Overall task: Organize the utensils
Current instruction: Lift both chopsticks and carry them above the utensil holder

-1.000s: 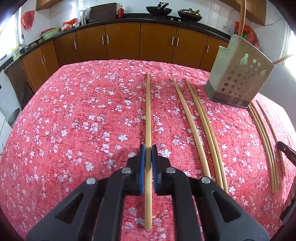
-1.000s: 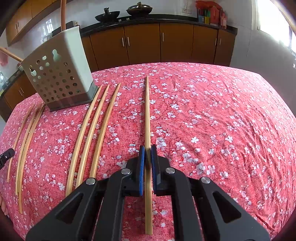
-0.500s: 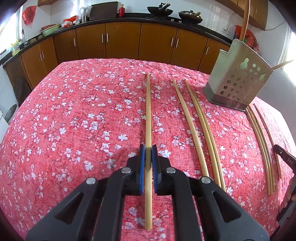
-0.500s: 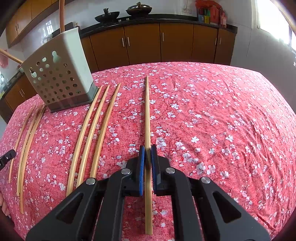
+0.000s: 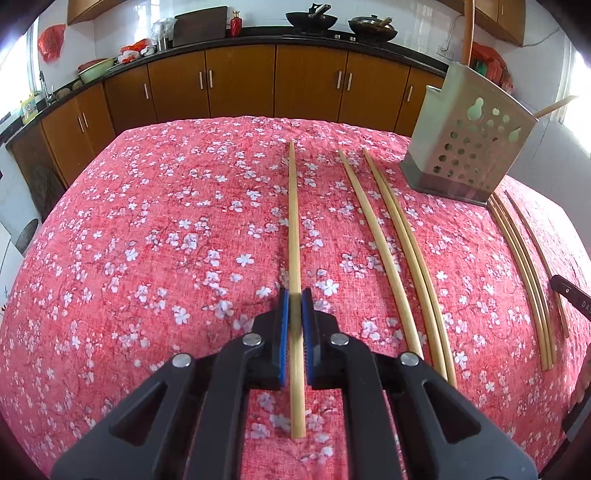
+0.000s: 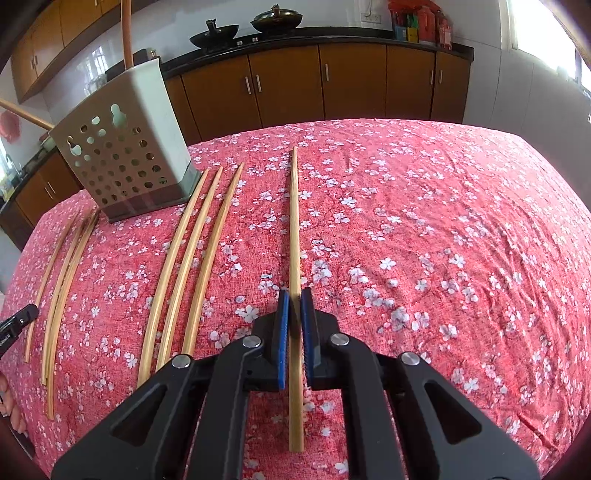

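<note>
My left gripper [image 5: 295, 297] is shut on a pale bamboo chopstick [image 5: 293, 206] that runs straight ahead between its blue pads. My right gripper [image 6: 294, 297] is likewise shut on another chopstick [image 6: 294, 214], gripped near its near end. A perforated beige utensil holder [image 5: 469, 147] stands on the table at the far right of the left wrist view, and the same utensil holder [image 6: 125, 147] is at the far left of the right wrist view. Three loose chopsticks [image 6: 192, 258] lie beside it on the red floral tablecloth [image 6: 443, 240].
More thin chopsticks [image 5: 521, 258] lie on the holder's other side, near the right gripper's black tip [image 5: 569, 291]. A wooden handle [image 5: 468, 29] sticks up from the holder. Brown kitchen cabinets [image 5: 240, 81] and a counter with woks stand beyond the table's far edge.
The left wrist view has shifted slightly across the table while the chopstick stayed fixed in its jaws. The right wrist view is nearly unchanged.
</note>
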Motion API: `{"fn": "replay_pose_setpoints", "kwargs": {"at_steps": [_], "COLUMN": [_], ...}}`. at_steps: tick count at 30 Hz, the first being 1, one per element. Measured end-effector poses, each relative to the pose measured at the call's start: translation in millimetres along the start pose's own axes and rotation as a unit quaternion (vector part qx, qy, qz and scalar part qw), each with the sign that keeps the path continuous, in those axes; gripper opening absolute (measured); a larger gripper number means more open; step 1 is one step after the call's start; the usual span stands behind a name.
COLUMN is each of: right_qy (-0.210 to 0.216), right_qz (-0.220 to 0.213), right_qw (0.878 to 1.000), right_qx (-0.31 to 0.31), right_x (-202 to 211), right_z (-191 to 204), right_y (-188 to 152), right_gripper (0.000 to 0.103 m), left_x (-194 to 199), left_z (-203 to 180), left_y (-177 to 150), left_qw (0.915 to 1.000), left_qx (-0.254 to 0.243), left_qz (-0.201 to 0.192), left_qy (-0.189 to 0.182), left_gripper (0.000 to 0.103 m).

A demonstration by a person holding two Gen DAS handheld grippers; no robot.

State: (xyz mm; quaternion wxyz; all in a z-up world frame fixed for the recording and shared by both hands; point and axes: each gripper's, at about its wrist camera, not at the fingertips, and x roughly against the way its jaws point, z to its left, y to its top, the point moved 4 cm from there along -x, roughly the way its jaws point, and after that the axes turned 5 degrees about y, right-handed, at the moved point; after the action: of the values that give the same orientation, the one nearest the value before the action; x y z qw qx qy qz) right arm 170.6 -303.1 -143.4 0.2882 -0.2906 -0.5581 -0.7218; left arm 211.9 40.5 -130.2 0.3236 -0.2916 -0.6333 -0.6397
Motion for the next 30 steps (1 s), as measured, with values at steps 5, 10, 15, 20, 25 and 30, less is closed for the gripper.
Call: {"fn": "replay_pose_setpoints", "kwargs": {"at_steps": [5, 10, 15, 20, 25, 30], "right_qy": [0.004, 0.009, 0.017, 0.028, 0.033, 0.062], "right_qz": [-0.018, -0.065, -0.113, -0.159, -0.182, -0.195], "right_qw": [1.0, 0.998, 0.993, 0.987, 0.983, 0.979], "right_qx": [-0.003, -0.009, -0.009, -0.006, -0.002, -0.007], "right_x": [12, 46, 79, 109, 124, 138], "right_z": [-3, -4, -2, 5, 10, 17], "right_y": [0, 11, 29, 50, 62, 78], "right_gripper": [0.007, 0.007, 0.007, 0.007, 0.007, 0.007], "left_x": [4, 32, 68, 103, 123, 141], "left_z": [0, 5, 6, 9, 10, 3], "left_y": [0, 13, 34, 61, 81, 94], "left_qw": [1.0, 0.9992, 0.9956, 0.9882, 0.983, 0.981], "left_qx": [-0.008, -0.006, -0.002, 0.025, 0.033, 0.017], "left_qz": [0.001, -0.039, -0.092, -0.146, -0.174, -0.185], "left_qy": [-0.002, -0.008, -0.019, -0.038, -0.048, -0.057], "left_gripper": [0.008, 0.008, 0.008, 0.008, 0.008, 0.008]}}
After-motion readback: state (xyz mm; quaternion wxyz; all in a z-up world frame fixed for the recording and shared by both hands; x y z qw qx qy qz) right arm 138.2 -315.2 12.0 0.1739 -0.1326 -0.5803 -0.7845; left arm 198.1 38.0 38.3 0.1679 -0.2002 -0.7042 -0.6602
